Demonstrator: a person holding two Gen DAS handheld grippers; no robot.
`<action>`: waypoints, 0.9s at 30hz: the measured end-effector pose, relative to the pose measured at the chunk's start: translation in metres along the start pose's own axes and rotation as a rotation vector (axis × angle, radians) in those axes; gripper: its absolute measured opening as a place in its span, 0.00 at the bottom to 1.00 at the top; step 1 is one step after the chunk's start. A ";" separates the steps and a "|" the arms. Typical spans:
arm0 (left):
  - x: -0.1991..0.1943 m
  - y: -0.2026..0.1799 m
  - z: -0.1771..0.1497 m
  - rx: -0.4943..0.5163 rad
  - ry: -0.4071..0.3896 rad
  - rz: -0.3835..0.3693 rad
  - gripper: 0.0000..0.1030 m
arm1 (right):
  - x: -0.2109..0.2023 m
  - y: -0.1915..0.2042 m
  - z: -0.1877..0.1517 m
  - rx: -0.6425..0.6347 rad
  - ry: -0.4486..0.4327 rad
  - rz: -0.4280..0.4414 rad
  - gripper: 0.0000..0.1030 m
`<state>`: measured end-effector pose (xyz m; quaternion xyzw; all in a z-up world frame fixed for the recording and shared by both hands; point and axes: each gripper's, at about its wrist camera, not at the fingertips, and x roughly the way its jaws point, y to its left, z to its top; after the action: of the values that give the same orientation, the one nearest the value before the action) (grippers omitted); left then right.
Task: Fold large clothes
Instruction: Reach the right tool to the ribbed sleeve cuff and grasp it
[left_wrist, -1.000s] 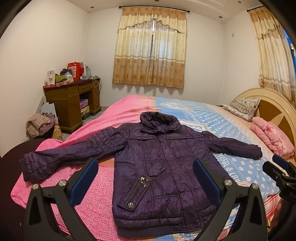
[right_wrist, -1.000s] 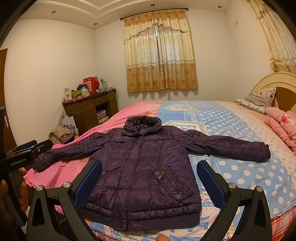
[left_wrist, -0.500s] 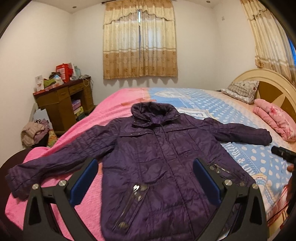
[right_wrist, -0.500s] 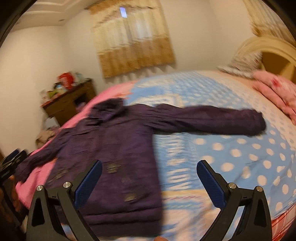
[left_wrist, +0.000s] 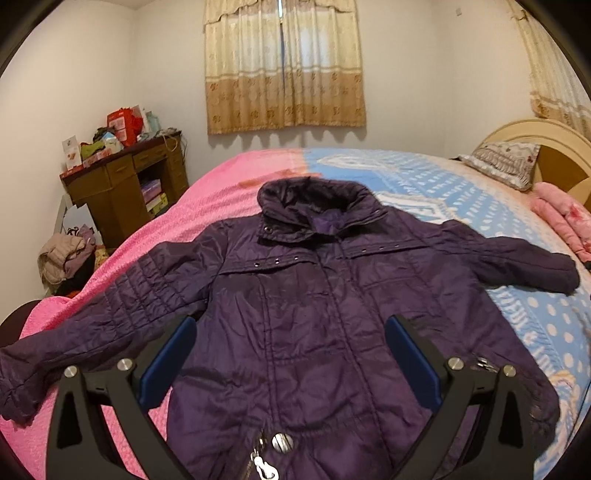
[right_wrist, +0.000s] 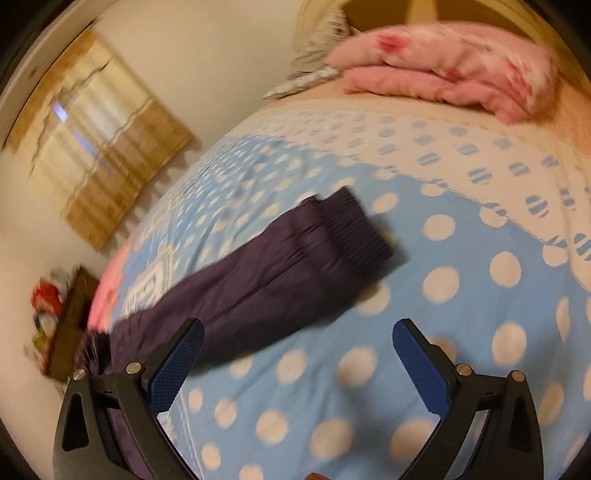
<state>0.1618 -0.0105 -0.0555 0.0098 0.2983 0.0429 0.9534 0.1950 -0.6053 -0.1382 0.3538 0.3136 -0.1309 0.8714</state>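
While it lies flat on the bed (left_wrist: 424, 177), we note:
Jacket: quilted dark purple padded jacket (left_wrist: 314, 314), sleeves out.
Left tool (left_wrist: 291, 354): spread, empty.
Right tool (right_wrist: 297, 360): spread near the ribbed cuff (right_wrist: 351, 232).

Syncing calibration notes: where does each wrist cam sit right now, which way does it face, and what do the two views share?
Left wrist: on the left gripper, over the hem of the purple jacket, facing up its front toward the curtained window; only its own two open fingers show.
Right wrist: on the right gripper, low over the polka-dot bedspread, tilted, aimed at the jacket's sleeve cuff; its open fingers show, image blurred.
Shared: jacket, bedspread, window, pink folded bedding.
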 end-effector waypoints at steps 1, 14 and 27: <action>0.005 -0.001 0.001 0.001 0.010 0.006 1.00 | 0.004 -0.005 0.006 0.015 0.002 -0.001 0.99; 0.038 0.002 -0.002 -0.030 0.100 0.031 1.00 | 0.073 -0.008 0.023 0.098 0.071 0.031 0.38; 0.015 0.027 0.007 -0.103 0.052 -0.012 1.00 | -0.022 0.111 0.059 -0.183 -0.172 0.073 0.28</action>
<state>0.1763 0.0173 -0.0569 -0.0424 0.3202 0.0530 0.9449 0.2544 -0.5668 -0.0321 0.2716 0.2355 -0.0997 0.9278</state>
